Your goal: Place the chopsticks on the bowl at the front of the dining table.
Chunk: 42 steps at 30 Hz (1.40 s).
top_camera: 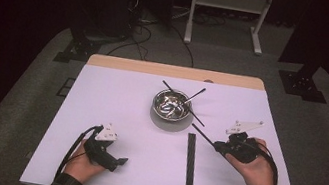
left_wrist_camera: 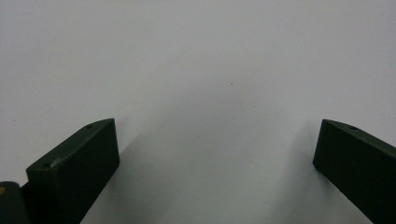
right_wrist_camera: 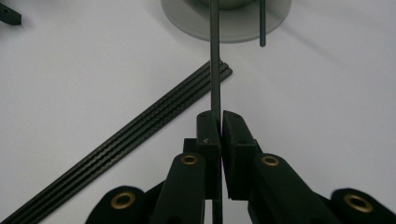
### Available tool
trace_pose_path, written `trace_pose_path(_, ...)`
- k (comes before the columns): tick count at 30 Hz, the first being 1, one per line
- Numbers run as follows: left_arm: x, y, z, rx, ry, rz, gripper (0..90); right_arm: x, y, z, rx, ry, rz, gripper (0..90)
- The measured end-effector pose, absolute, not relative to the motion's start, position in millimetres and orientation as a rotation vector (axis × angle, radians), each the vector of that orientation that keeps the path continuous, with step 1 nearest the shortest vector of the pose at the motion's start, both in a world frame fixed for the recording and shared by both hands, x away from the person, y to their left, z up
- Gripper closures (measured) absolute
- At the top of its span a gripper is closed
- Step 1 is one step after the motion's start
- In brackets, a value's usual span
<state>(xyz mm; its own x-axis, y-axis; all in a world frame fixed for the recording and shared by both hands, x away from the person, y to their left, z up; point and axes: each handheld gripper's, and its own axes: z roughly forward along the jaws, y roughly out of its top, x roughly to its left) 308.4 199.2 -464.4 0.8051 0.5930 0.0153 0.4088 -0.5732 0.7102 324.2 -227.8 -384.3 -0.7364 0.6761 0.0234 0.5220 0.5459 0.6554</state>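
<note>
Rod to bowl alignment
My right gripper [right_wrist_camera: 220,122] clamps the rod [right_wrist_camera: 215,60], axis toward the bowl [top_camera: 171,105] at 12 o'clock; left gripper [top_camera: 111,157] open, idle.

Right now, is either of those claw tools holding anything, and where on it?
The right gripper pinches a thin black rod near its end closest to the person. The left gripper is open, holding nothing.

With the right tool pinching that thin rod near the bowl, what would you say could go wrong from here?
1. The right tool grips the rod with narrow pad contact; it may pivot or slip out.
2. The rod's far end reaches the bowl, where other rods lean; a swing might knock them out or nudge the bowl.
3. The row of rods on the table lies just beside the right hand; a careless move could scatter it.
</note>
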Motion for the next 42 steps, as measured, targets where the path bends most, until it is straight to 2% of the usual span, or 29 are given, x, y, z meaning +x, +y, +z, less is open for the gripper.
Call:
trace_pose_path(29,308,199,-464,2.256,0.737,0.327,0.0,348,-194,-366,0.976,2.546,1.038,85.4)
trace_pose_path(42,308,199,-464,2.256,0.735,0.327,0.0,371,-170,-360,0.958,2.558,1.044,85.4)
